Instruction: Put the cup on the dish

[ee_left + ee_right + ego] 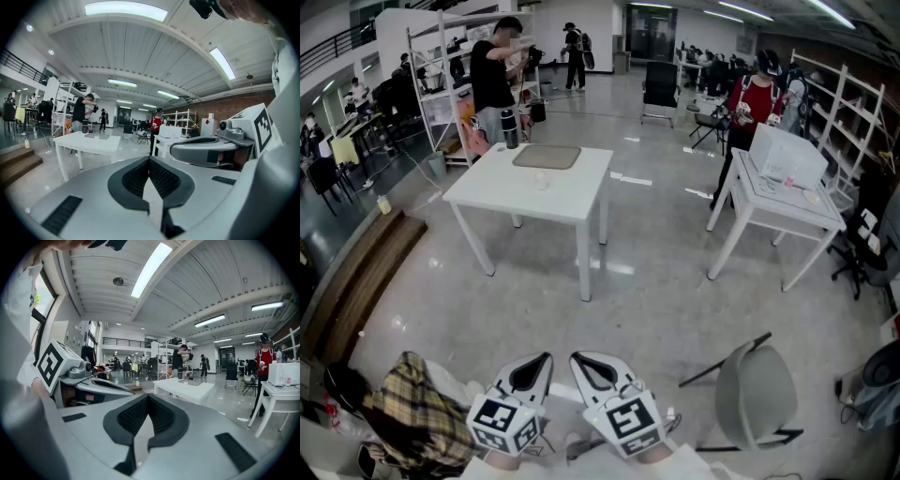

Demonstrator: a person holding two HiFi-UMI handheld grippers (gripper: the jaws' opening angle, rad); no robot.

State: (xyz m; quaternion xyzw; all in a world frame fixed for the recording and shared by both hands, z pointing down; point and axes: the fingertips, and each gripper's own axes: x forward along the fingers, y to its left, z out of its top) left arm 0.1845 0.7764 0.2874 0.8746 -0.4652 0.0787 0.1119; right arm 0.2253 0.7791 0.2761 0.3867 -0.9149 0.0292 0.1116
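Far ahead in the head view stands a white table (581, 192) with a grey mat (547, 157) on it. In front of the mat sits a small white item (541, 180), too small to tell whether it is the cup or the dish. A dark flask (509, 128) stands at the table's far left corner. My left gripper (546, 358) and right gripper (577, 358) hang side by side at the bottom of that view, well short of the table. The left gripper (149, 159) is shut with nothing in it. So is the right gripper (148, 397).
A second white table (745, 211) with a white box (787, 157) stands at the right. A grey chair (755, 394) is close on my right, a plaid cloth (408, 403) on my left. Wooden steps (361, 281) run along the left. A person in black (492, 75) stands behind the first table.
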